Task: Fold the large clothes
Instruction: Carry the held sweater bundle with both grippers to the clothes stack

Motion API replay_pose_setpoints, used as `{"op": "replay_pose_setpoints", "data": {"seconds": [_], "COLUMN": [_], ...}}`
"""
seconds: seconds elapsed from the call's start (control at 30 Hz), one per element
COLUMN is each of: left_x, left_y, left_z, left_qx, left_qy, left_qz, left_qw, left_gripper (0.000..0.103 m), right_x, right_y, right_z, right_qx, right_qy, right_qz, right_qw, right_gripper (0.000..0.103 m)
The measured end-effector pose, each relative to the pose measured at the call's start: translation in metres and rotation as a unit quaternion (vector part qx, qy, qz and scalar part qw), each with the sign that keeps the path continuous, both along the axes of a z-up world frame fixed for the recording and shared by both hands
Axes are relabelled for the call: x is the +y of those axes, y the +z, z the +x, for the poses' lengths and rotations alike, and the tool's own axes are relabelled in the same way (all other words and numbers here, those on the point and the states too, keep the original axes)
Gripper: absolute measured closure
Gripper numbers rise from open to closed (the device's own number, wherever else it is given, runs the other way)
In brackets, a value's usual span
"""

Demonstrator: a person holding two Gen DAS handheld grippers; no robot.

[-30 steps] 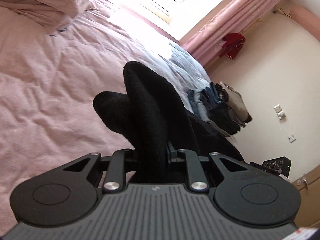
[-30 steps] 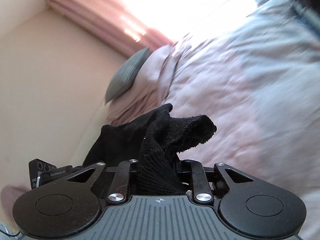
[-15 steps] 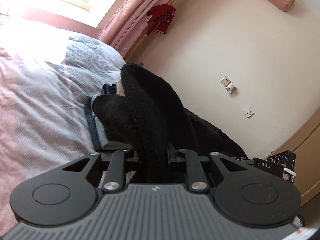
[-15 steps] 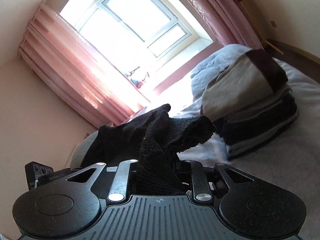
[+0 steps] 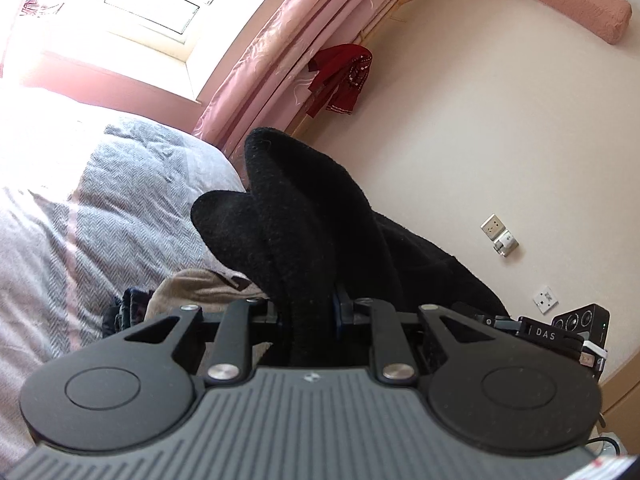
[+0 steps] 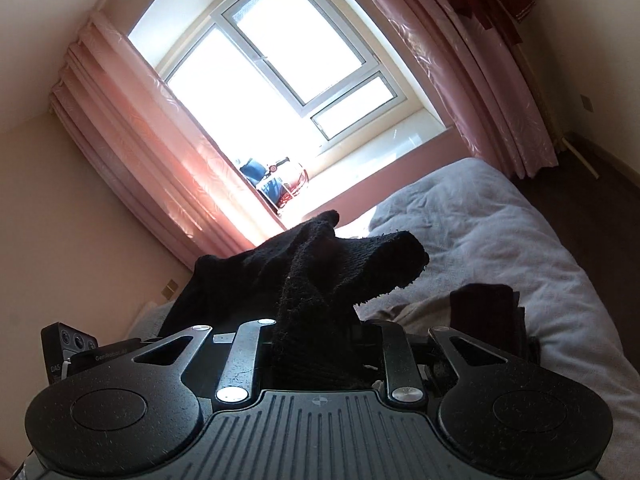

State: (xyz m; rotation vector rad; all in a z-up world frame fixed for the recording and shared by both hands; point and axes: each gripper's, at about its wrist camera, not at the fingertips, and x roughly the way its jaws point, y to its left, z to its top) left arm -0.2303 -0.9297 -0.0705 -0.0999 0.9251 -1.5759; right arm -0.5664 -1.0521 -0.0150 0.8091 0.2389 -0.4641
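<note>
A black knitted garment (image 5: 304, 216) is bunched up and held off the bed by both grippers. My left gripper (image 5: 307, 312) is shut on a thick fold of it, which rises above the jaws and hides the fingertips. My right gripper (image 6: 320, 340) is shut on another edge of the same black garment (image 6: 320, 272), whose loose end sticks out to the right. The right gripper's housing (image 5: 576, 332) shows at the right of the left wrist view, the left one's housing (image 6: 68, 344) at the left of the right wrist view.
Just under the grippers lies a stack of folded clothes (image 5: 192, 288), beige on top with a black piece (image 6: 484, 312), on the bed's grey-lilac cover (image 6: 480, 220). Beyond are the window (image 6: 272, 64), pink curtains (image 5: 288, 44), a red cloth (image 5: 344, 76) and the wall with sockets (image 5: 500, 232).
Both grippers have swung, with the black garment, from over the pink bedding toward the window end, and now hang close above the stack of folded clothes. Their hold has not changed.
</note>
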Motion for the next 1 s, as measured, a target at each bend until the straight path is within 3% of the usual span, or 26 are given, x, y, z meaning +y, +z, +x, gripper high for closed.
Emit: {"op": "replay_pose_setpoints", "data": {"seconds": [0.13, 0.37, 0.57, 0.7, 0.77, 0.87, 0.93, 1.0], "left_x": [-0.042, -0.069, -0.081, -0.086, -0.088, -0.083, -0.083, -0.085], "left_y": [-0.025, -0.082, -0.11, -0.134, -0.147, -0.15, -0.151, -0.157], "left_z": [-0.001, 0.013, 0.03, 0.036, 0.038, 0.04, 0.038, 0.039], "left_qx": [-0.003, 0.005, 0.009, 0.009, 0.019, 0.031, 0.012, 0.004], "left_qy": [-0.004, 0.0, 0.003, 0.002, 0.005, -0.003, -0.014, -0.006], "left_qz": [0.024, 0.075, 0.087, 0.101, 0.111, 0.089, 0.079, 0.095], "left_qw": [0.9997, 0.9972, 0.9961, 0.9948, 0.9936, 0.9956, 0.9967, 0.9955], "left_gripper": [0.086, 0.086, 0.086, 0.086, 0.086, 0.086, 0.084, 0.079], "right_x": [-0.029, -0.06, -0.071, -0.074, -0.075, -0.066, -0.063, -0.063], "right_y": [-0.038, -0.103, -0.13, -0.155, -0.164, -0.157, -0.157, -0.159], "right_z": [-0.006, 0.011, 0.025, 0.032, 0.025, 0.015, 0.017, 0.018], "right_qx": [0.006, 0.019, 0.024, 0.058, 0.039, 0.023, 0.041, 0.073], "right_qy": [-0.003, -0.002, 0.006, 0.002, -0.007, -0.018, -0.026, -0.044], "right_qz": [0.025, 0.068, 0.08, 0.076, 0.091, 0.085, 0.082, 0.083], "right_qw": [1.0, 0.998, 0.996, 0.995, 0.995, 0.996, 0.995, 0.993], "right_gripper": [0.086, 0.086, 0.086, 0.086, 0.086, 0.086, 0.083, 0.062]}}
